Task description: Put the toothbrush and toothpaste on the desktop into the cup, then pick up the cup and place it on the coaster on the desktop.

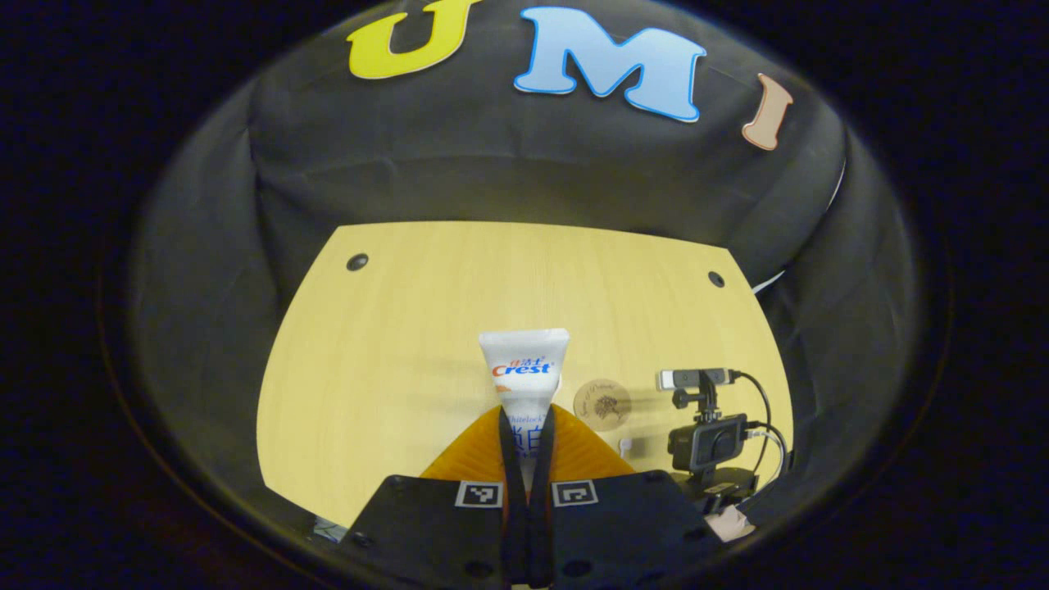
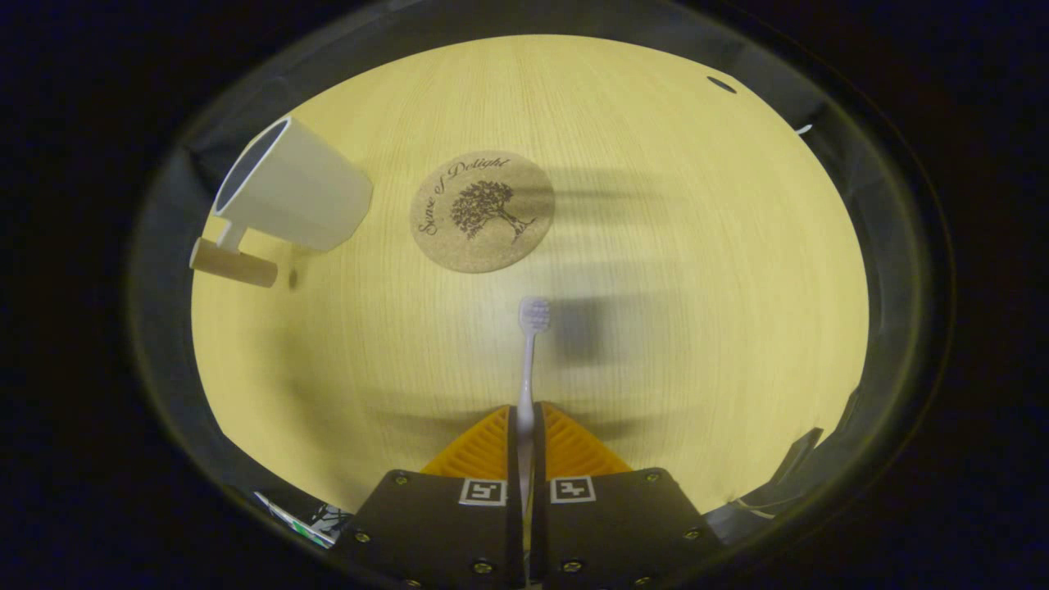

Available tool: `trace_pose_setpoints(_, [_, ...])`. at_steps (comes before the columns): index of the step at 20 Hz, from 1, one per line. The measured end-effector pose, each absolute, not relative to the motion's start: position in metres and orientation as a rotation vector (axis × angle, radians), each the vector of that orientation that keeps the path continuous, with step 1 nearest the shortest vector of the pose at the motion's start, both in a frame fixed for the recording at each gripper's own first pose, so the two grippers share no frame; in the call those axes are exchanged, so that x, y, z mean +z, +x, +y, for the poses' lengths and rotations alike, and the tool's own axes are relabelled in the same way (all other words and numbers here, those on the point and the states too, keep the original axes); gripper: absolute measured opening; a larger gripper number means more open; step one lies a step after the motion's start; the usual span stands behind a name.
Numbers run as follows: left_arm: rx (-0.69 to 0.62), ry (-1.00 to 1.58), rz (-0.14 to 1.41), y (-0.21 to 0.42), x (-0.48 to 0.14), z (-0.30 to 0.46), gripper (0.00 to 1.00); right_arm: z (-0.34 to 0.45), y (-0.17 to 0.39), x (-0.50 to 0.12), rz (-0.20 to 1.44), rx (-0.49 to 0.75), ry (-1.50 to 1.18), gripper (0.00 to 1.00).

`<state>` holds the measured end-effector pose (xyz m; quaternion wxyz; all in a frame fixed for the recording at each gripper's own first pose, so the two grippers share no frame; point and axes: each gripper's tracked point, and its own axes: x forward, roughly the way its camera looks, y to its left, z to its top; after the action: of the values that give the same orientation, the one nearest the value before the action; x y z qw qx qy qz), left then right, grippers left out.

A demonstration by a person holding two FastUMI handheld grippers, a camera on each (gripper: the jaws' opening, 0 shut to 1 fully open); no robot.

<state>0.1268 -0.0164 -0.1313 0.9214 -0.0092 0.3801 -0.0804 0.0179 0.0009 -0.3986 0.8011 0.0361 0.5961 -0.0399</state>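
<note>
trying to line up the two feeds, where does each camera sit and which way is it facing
Left gripper view: rides on the left gripper, looking forward over the desktop toward the booth wall; its fingers clamp the toothpaste, tube end up.
Right gripper view: rides on the right gripper, tilted down at the desktop; its fingers clamp the toothbrush, bristles away from the camera, with the cup to the left.
Shared: both show the desktop and the coaster, small in the left gripper view.
</note>
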Motion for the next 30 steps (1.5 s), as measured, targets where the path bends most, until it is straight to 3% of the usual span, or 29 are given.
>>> trace_pose_setpoints(14, [-0.241, -0.041, 0.696, 0.275, -0.174, -0.048, 0.07, -0.001, 0.017, -0.401, 1.244, -0.050, 0.087, 0.05])
trace_pose_setpoints(24, [-0.211, -0.016, 0.584, 0.287, -0.219, -0.040, 0.07, -0.003, 0.016, -0.402, 1.233, -0.041, 0.129, 0.05])
trace_pose_setpoints(30, [-0.248, -0.009, 0.543, 0.282, -0.217, -0.047, 0.23, -0.003, 0.016, -0.402, 1.228, -0.049, 0.116, 0.05])
